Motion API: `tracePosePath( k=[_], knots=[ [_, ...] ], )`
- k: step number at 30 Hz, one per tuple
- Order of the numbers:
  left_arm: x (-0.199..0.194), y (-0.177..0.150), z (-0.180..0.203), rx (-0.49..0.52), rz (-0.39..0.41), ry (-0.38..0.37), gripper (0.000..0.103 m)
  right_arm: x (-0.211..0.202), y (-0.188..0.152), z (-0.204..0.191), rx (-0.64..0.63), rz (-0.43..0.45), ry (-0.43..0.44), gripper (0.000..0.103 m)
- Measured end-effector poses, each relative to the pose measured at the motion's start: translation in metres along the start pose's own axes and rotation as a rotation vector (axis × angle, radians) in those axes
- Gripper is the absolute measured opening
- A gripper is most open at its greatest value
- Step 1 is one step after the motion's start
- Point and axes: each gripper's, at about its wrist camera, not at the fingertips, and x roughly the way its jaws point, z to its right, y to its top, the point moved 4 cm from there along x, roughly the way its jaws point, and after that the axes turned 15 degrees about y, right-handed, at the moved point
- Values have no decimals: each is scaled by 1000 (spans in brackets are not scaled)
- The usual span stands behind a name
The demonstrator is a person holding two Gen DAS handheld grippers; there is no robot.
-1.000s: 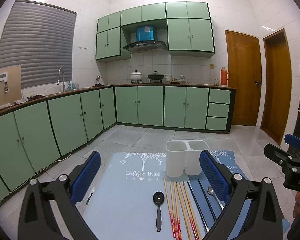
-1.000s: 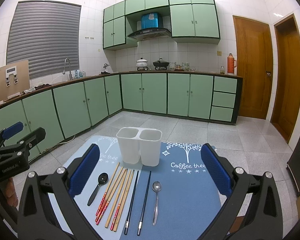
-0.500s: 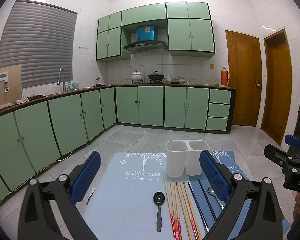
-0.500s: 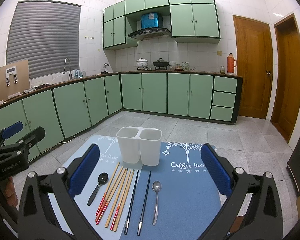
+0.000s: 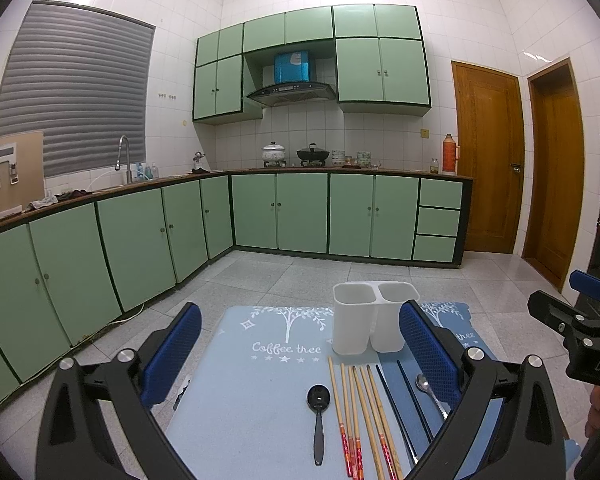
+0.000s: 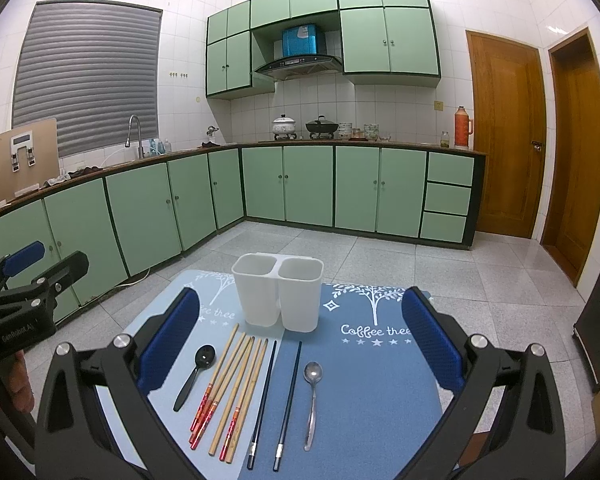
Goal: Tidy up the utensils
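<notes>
A blue mat point(image 6: 372, 392) printed "Coffee tree" covers the tabletop. At its far side stands a white two-compartment holder point(image 6: 278, 292), upright, nothing visible inside. Just in front, lying in a row from left to right: a black spoon point(image 6: 194, 374), wooden chopsticks point(image 6: 236, 384) with red ends, two black chopsticks point(image 6: 276, 396) and a metal spoon point(image 6: 311, 392). The left hand-held gripper point(image 5: 300, 356) and the right hand-held gripper point(image 6: 300, 340) both hover over the mat, blue-padded fingers spread wide apart, holding nothing. Green kitchen cabinets point(image 6: 308, 184) line the walls behind
</notes>
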Motion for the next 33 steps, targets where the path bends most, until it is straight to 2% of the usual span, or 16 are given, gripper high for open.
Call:
tracePosePath(
  k=[24,30,33],
  knots=[
    [1,0,-1,1,-3,-1,97,1,-1,0,5,-6,-3,98],
    [8,-1,-3,9,-18,5,97,10,-7,7,21,-33,-21,98],
    [20,-7,-4,18,-50,15,97,21,-14,17,41,-70,-41,98]
  ],
)
